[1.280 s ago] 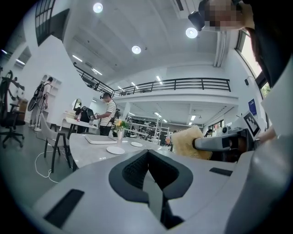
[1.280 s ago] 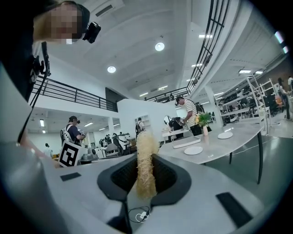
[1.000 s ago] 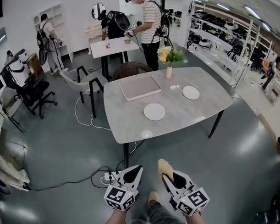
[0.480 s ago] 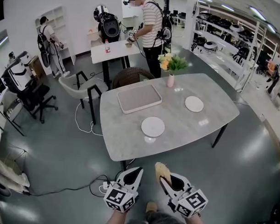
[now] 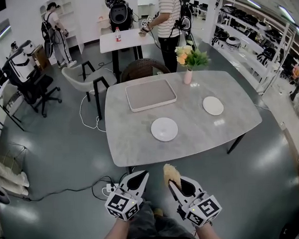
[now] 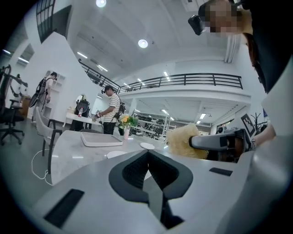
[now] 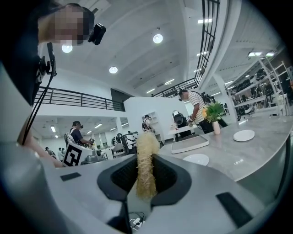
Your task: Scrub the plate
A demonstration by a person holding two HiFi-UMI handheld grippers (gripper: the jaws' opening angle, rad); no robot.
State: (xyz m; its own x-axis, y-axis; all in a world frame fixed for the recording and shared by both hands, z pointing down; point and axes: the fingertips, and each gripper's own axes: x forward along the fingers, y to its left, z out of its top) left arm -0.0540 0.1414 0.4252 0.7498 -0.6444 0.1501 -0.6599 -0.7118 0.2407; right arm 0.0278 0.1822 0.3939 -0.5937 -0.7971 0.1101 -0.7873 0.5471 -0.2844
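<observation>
A round white plate (image 5: 164, 129) lies near the front middle of the grey table (image 5: 134, 145); it also shows as the plate (image 7: 196, 159) in the right gripper view and the plate (image 6: 116, 154) in the left one. My right gripper (image 5: 173, 182) is shut on a yellow fibrous scrubber (image 5: 171, 174), held upright between the jaws as the scrubber (image 7: 145, 178). My left gripper (image 5: 140, 177) is shut with nothing in it. Both hang just short of the table's front edge, below the plate.
A second white plate (image 5: 213, 105) lies at the table's right, a grey tray (image 5: 151, 94) at the back and a vase of flowers (image 5: 188, 74) behind. Chairs (image 5: 84, 82) stand to the left. A power strip and cables (image 5: 110, 189) lie on the floor. People stand at the far table (image 5: 128, 40).
The table has come closer and lower in the head view as I move toward it. Both grippers keep their pose, with the scrubber still held.
</observation>
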